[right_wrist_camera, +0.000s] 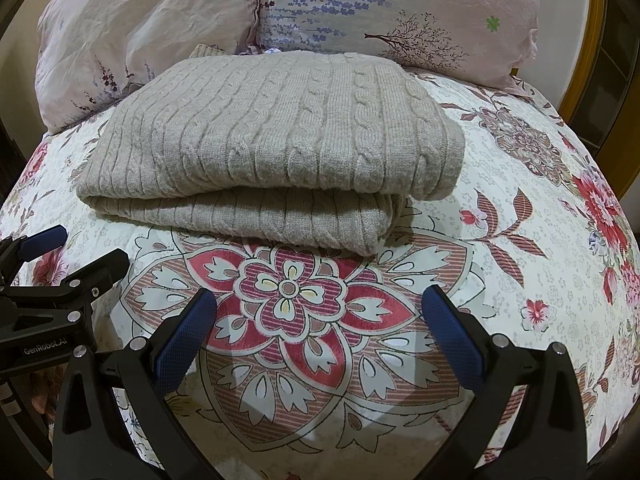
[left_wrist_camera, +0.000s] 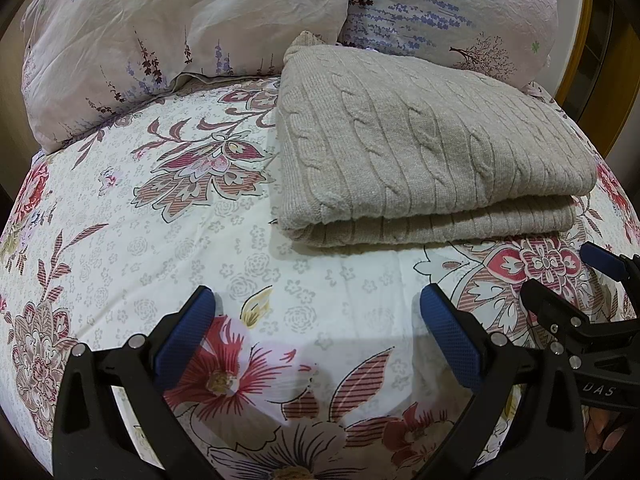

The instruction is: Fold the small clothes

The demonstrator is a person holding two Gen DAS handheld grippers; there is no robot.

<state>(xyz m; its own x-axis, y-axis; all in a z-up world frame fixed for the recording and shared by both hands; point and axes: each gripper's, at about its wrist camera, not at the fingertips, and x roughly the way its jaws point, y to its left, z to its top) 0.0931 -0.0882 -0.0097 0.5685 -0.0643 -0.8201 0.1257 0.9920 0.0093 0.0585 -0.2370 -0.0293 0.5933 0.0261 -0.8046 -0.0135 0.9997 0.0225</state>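
A beige cable-knit sweater lies folded in a neat rectangle on the floral bedsheet, its folded edge toward me. It also shows in the right wrist view. My left gripper is open and empty, hovering over the sheet a little in front of and left of the sweater. My right gripper is open and empty, over the sheet just in front of the sweater. Each gripper shows at the edge of the other's view: the right gripper and the left gripper.
Two pale floral pillows lean at the head of the bed behind the sweater. A yellow-framed wooden edge stands at the far right. The floral sheet spreads to both sides of the sweater.
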